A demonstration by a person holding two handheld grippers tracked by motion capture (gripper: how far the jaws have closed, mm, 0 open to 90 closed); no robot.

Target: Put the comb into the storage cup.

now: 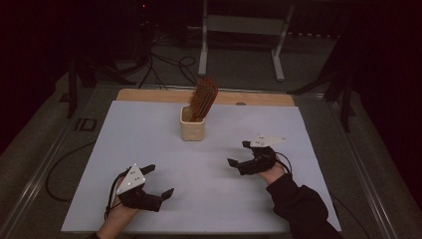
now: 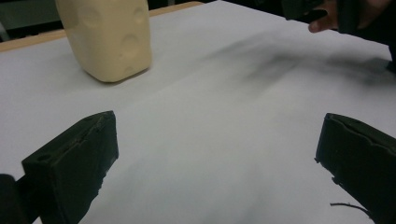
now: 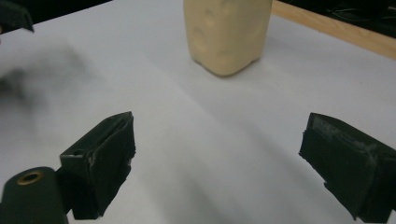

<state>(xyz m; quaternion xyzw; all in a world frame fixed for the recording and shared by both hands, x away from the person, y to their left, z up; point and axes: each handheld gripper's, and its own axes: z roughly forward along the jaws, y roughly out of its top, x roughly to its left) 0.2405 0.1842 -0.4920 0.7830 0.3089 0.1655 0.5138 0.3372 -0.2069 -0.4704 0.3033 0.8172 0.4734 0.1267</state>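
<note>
A cream square cup [image 1: 192,128] stands at the back middle of the white sheet, and a brown hairbrush [image 1: 204,98] leans in it, bristle head up and tilted right. The same cup [image 2: 107,37] appears ahead and to the left in the left gripper view, and as the cup [image 3: 227,32] ahead in the right gripper view. My left gripper [image 1: 158,180] rests at the front left, open, jaws wide apart with nothing between them. My right gripper [image 1: 239,153] lies at the right, also open and holding nothing. Both stand well short of the cup.
The white sheet [image 1: 149,144] covers a wooden board whose bare strip [image 1: 149,94] shows along the back edge. Cables [image 1: 169,64] and a white stand's legs [image 1: 239,45] lie on the floor beyond the table. A dark sleeve [image 1: 303,204] enters at the bottom right.
</note>
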